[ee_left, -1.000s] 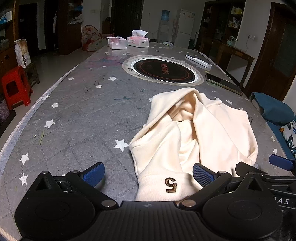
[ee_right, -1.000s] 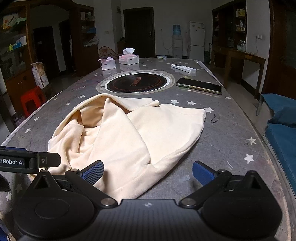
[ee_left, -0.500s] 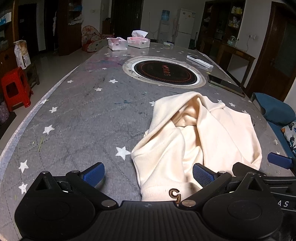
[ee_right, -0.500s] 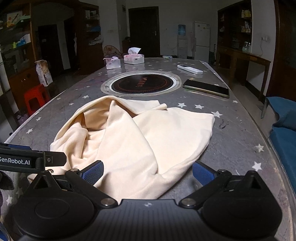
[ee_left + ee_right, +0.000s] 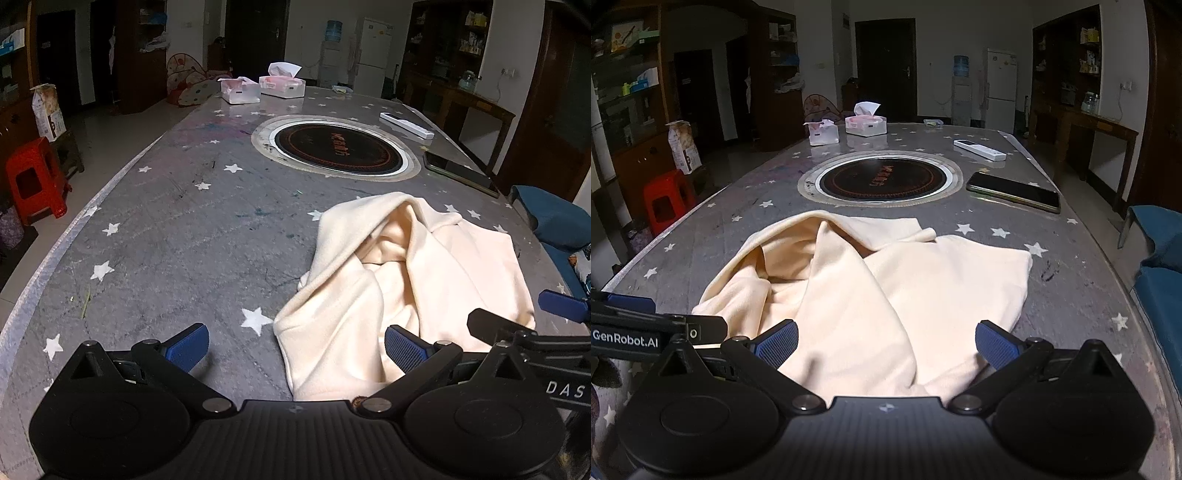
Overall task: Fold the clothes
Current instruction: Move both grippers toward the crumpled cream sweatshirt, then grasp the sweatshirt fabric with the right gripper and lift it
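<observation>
Cream garment being dragged back along the table, still unfolded

The cream garment [image 5: 886, 291] is lying crumpled on the star-patterned table [image 5: 166, 236], its near hem now being hidden under both tools and its embroidered mark no longer being seen. The left tool [image 5: 295, 349] and right tool [image 5: 886, 343] are being kept wide open, nothing gripped; folding is judged barely begun.

Garment [image 5: 886, 291] on table [image 5: 1071, 295], before hotplate [image 5: 882, 179]
</observation>
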A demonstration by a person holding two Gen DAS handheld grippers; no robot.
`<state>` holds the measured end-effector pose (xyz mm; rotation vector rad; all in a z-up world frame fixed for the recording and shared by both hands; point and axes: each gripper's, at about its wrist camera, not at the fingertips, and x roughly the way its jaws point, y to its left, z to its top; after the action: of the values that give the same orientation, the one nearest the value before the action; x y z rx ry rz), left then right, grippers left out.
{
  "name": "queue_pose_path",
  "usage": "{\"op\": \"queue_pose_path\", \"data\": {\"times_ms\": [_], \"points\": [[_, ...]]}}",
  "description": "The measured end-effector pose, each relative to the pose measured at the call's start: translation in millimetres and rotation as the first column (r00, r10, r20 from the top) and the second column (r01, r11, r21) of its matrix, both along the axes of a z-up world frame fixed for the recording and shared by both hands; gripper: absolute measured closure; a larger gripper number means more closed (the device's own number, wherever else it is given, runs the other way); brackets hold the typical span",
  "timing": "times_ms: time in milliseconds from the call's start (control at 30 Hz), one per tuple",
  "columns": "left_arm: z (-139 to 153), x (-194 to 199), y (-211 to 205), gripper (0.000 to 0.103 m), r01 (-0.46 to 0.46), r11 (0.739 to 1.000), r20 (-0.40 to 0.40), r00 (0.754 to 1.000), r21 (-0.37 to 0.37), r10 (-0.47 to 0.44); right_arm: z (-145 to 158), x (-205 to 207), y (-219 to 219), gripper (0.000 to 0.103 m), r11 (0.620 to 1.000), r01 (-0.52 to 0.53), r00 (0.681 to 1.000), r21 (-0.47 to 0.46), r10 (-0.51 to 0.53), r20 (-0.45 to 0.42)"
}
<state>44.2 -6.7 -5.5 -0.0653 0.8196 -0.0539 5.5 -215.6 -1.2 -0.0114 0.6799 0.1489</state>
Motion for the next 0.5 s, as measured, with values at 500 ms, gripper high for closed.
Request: {"op": "queue_pose_path", "data": {"times_ms": [500], "points": [[3, 18, 11, 0.000, -0.016, 0.998, 0.019, 1.000, 0.058, 0.015, -1, 43, 4, 0.020, 0.999, -0.028, 0.999, 0.020, 0.029, -0.024]]}}
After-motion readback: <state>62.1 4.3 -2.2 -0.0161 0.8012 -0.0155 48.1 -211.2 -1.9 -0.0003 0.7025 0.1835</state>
